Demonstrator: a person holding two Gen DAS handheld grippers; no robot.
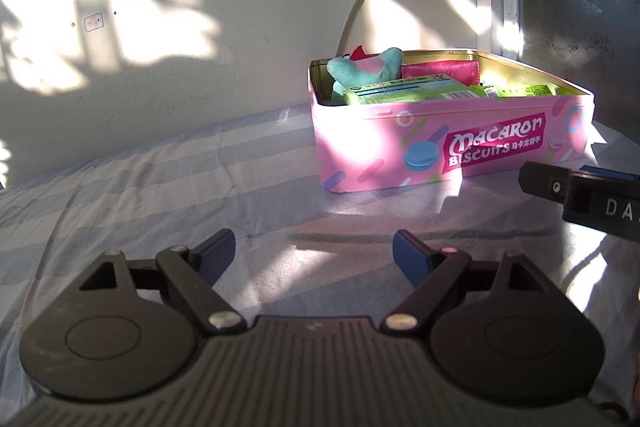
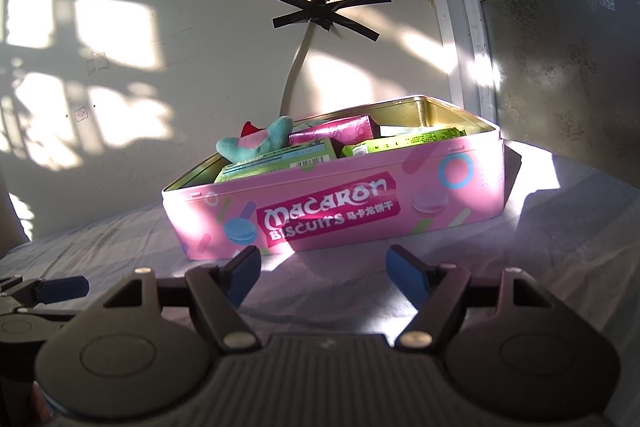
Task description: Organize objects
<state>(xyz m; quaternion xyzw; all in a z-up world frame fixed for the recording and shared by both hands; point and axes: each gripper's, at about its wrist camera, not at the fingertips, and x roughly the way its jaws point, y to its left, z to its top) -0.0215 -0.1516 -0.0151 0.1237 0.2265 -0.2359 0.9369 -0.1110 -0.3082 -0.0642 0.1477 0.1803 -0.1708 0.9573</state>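
pink tin (image 2: 440, 187), teal plush (image 2: 256, 147), grey-striped sheet (image 1: 140, 187)

Ahead of you at one o'clock, the biscuit tin (image 1: 452, 143) sits on the bed (image 1: 160, 195) before the wall (image 1: 240, 47); inside, a plush toy (image 1: 364, 67) lies at nine o'clock, boxes (image 1: 404, 93) beside it.

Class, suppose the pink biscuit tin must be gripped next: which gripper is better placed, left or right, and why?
Probably the right gripper: the pink biscuit tin lies straight ahead of its open jaws. From the left gripper, also open, the tin sits off to the right.
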